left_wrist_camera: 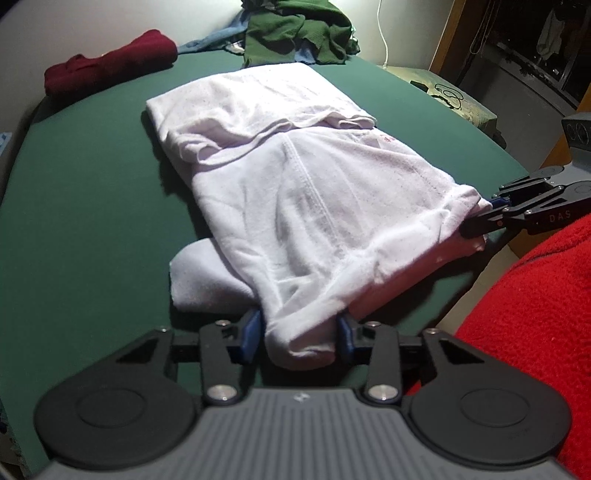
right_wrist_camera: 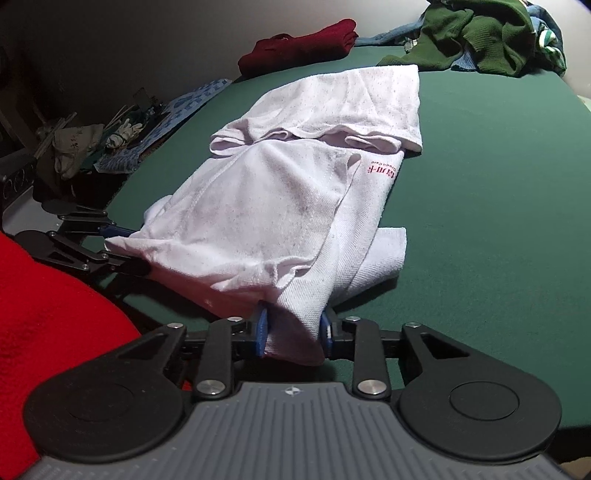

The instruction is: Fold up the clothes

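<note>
White shirt [left_wrist_camera: 295, 177] lies lengthwise mid green table [left_wrist_camera: 92, 221], near end lifted; your left gripper [left_wrist_camera: 299, 336] and right gripper [right_wrist_camera: 293, 332] each clamped on near-edge corner; fabric light, limp, sags between grips, so keep hold on hem corners, keep tension; pinched layer count unclear; sleeve [right_wrist_camera: 384, 251] partly tucked under; pile of clothes [left_wrist_camera: 295, 33] cut off.

two low, close wrist views — both share the white shirt [left_wrist_camera: 295, 192].
</note>
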`<state>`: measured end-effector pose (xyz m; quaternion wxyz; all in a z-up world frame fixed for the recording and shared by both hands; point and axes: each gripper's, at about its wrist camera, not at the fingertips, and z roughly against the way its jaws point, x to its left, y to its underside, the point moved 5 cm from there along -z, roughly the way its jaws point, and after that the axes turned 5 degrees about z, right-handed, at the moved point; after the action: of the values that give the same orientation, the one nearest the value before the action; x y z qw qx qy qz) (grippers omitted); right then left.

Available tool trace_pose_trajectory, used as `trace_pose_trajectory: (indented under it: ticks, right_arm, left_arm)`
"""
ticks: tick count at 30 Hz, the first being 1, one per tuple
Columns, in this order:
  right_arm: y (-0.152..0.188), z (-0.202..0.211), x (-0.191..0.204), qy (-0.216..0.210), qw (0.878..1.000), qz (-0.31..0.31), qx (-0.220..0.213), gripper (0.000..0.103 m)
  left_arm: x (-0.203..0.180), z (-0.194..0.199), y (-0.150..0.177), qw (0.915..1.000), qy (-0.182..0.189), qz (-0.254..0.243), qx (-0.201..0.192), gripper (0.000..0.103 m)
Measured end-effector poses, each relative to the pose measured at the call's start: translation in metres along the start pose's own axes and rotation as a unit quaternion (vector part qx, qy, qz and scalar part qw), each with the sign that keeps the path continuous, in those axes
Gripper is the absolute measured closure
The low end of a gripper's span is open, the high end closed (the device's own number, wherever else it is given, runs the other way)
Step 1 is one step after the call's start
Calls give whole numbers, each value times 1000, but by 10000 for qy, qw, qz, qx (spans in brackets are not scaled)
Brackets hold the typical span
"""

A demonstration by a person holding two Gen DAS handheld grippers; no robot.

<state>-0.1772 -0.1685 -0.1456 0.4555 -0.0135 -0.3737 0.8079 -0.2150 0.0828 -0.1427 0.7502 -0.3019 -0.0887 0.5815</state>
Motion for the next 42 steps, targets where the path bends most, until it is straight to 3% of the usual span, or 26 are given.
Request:
trace_pose_trajectory:
  ticks: [3, 6, 9, 15, 23, 31, 42]
  right_arm:
    - [-5, 5, -5, -223, 9992, -328, -31, 87]
    - [-14, 12, -8, -433, 9973, -576, -168, 92]
    - [-29, 22, -11, -547, 9951, -692, -436, 100]
    - [-67, 39, -26, -687, 9890, -848, -999, 100]
    - [-110, 32, -41, -581, 9841, -817, -1463, 100]
    - [-149, 20, -60, -445, 9788, -853, -1806, 100]
    - [-222, -14, -91, -273, 9748, -790, -2068, 100]
  left_arm:
    - [6, 3, -5, 9995, 105, 299, -81, 88]
    - [11, 7, -10, 9979, 210, 597, -162, 92]
    - [12, 23, -26, 9957, 281, 731, -499, 92]
    - [15, 46, -66, 9900, 301, 794, -1130, 94]
    - [21, 41, -101, 9833, 130, 1013, -1507, 100]
    - [31, 40, -140, 9749, -124, 1051, -1959, 100]
    - [75, 10, -196, 9687, -554, 1318, -2027, 100]
